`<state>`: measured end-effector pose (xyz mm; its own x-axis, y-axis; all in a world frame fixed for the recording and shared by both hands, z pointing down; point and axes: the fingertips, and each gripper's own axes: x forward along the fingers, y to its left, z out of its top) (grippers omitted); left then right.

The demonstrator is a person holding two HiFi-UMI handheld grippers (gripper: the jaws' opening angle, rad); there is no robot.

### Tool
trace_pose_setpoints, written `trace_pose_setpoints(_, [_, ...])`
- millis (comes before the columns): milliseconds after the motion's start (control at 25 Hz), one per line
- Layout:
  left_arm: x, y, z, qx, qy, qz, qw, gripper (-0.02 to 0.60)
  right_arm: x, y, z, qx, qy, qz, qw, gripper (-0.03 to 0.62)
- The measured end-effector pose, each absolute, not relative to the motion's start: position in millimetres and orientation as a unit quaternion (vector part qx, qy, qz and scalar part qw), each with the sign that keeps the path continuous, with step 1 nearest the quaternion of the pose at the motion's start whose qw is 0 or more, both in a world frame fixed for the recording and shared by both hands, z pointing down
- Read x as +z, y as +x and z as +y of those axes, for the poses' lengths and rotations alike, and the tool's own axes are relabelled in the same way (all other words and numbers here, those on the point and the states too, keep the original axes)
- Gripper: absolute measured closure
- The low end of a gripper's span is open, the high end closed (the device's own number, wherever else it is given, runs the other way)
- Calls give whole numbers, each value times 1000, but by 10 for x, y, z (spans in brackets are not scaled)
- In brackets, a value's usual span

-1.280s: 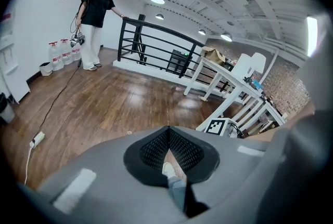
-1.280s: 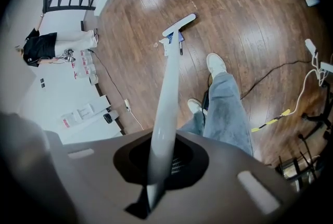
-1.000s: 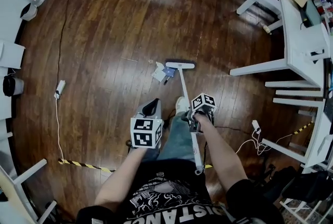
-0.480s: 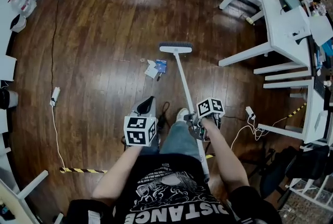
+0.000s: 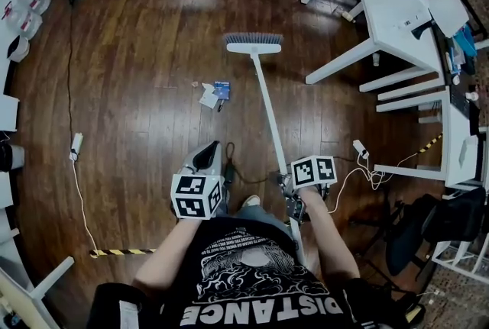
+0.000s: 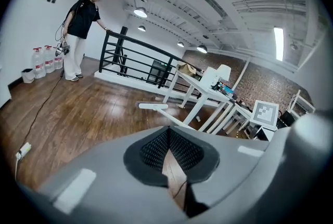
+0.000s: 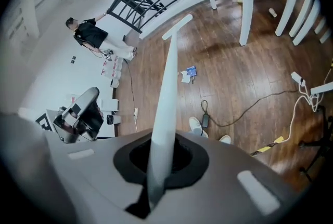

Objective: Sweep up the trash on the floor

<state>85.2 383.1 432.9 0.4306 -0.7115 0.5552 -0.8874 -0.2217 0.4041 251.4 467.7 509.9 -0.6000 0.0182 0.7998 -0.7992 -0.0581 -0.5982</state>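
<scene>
The trash (image 5: pixel 212 93), a white scrap of paper and a small blue piece, lies on the dark wooden floor (image 5: pixel 145 53). A white-handled broom (image 5: pixel 267 114) reaches forward, its bristle head (image 5: pixel 254 40) on the floor beyond the trash and slightly right of it. My right gripper (image 5: pixel 293 190) is shut on the broom handle (image 7: pixel 166 93) near its lower end. The right gripper view looks up the handle to the head (image 7: pixel 177 26), with the trash (image 7: pixel 188 75) to its right. My left gripper (image 5: pixel 210 154) is shut and empty; its pads (image 6: pixel 179 153) meet at the tip.
White tables (image 5: pixel 397 22) and their legs stand at the right. A black adapter (image 5: pixel 228 169) and cables (image 5: pixel 359 175) lie by my feet. A power strip (image 5: pixel 76 143) lies at the left, striped tape (image 5: pixel 122 251) behind. A person (image 6: pixel 80 25) stands by a black railing (image 6: pixel 130 56).
The broom head has moved forward, from beside the trash to well beyond it. My right gripper has drawn back along with my body. The left gripper stays shut.
</scene>
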Motion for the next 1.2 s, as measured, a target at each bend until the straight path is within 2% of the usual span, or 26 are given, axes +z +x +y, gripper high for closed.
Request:
trace_pose_setpoints(280, [4155,1184,4211,127,773,-527,329,577,4894,2850,5109,627,334,-638,295,594])
trace_pose_setpoints(600, [3973,1631,4566,135,779,-532,302,577,4770,3300,5427,581,357,-663,308,594])
trace_pose_setpoints(1200, [3773,2247,4890,139,787,-538,269,577,4474,3755,5712,525,369,-706,298,594])
